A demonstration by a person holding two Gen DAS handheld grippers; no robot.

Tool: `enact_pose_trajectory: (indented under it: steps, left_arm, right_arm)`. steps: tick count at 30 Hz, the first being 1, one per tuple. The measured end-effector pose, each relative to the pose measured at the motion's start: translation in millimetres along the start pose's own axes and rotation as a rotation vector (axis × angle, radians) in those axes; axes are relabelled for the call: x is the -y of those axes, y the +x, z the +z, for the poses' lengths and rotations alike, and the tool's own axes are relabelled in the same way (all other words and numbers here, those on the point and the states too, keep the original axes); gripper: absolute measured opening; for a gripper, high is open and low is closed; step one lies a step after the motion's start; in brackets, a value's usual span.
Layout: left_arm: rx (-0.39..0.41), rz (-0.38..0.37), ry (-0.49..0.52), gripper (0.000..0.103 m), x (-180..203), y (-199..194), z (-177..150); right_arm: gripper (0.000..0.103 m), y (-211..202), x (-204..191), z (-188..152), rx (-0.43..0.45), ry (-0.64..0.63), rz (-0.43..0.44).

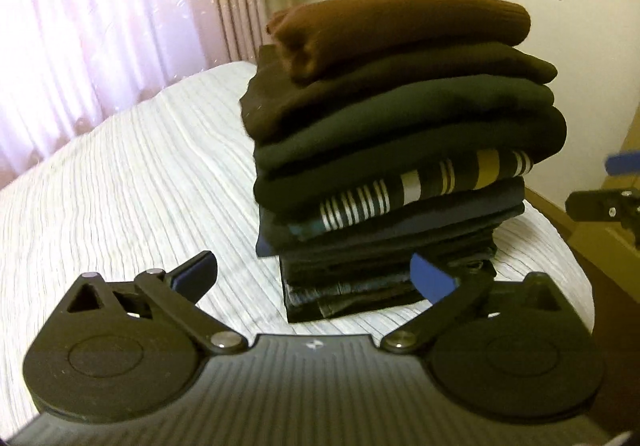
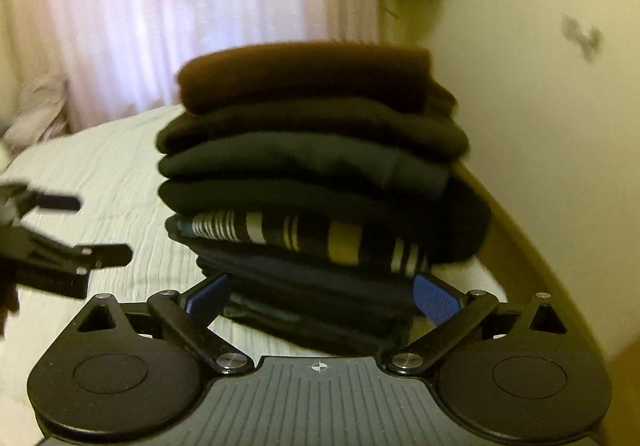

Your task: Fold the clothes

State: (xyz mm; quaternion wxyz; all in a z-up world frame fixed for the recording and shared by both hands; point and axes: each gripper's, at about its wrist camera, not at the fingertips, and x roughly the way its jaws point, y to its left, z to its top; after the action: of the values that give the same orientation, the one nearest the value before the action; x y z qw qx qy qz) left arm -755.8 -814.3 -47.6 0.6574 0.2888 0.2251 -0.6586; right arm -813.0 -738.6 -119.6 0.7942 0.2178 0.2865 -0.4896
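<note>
White ribbed bedspread (image 1: 120, 186), tall stack of folded clothes (image 1: 400, 150), both hand-held grippers spread wide

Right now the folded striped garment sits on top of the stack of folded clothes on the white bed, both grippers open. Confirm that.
Not right: the folded brown knitted garment tops the stack of folded clothes; the striped garment lies midway down, as the left wrist view shows. Both the left gripper and the right gripper are open.
</note>
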Motion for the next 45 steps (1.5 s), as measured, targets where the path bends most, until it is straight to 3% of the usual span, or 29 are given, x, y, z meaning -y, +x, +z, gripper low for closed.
enact_pose_trajectory:
  steps: [4,9,17,21,30,45]
  left_arm:
    - [-0.001,0.003,0.0,0.102,-7.5,-16.8,-10.1]
    - [-0.017,-0.049,-0.027,0.102,-20.9,-48.6,-30.0]
    - [-0.064,-0.114,-0.031,0.101,-28.0,-96.8,-75.1]
    - [-0.084,-0.072,-0.051,0.101,-32.3,-114.3,-87.8]
    - [-0.053,-0.049,-0.098,0.101,-22.3,-128.9,-79.5]
    - [-0.065,-0.012,-0.124,0.101,21.1,-126.1,-66.2]
  right_arm:
    - [0.101,-18.0,-12.4,-12.5,0.0,0.146,-0.068]
    - [0.101,-46.0,-42.5,-35.1,0.016,0.291,-0.117]
    - [0.101,-95.5,-108.4,-68.7,0.036,0.329,-0.147]
    - [0.101,-113.0,-127.1,-87.3,0.016,0.356,-0.167]
    - [0.101,-131.9,-126.0,-80.6,0.048,0.324,-0.165]
    - [0.101,-127.2,-84.0,-70.9,0.017,0.256,-0.101]
